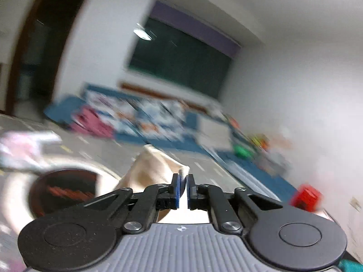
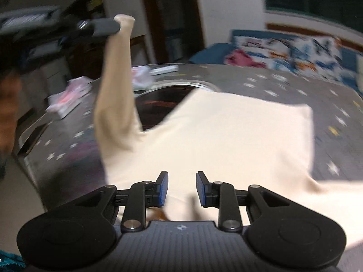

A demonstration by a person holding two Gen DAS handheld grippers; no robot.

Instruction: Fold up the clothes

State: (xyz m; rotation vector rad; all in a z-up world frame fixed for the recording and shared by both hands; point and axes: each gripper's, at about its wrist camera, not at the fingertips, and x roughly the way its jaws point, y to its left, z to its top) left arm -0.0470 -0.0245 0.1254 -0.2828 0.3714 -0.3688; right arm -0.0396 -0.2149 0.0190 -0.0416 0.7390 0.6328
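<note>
Garment (image 2: 226, 140): we see it spread on the table (image 2: 283, 83), partly over the round inset (image 2: 163, 99).
Sleeve (image 2: 115, 86): raised at its left, up to the left gripper (image 2: 106, 26).
Sofa (image 2: 283, 45): behind the table.

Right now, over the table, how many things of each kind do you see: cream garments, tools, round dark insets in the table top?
Cream garment: 1
Tools: 2 (left tool, right tool)
Round dark inset: 1
Total: 4

left gripper (image 1: 183, 176) nearly closed – right gripper (image 2: 182, 176) apart
</note>
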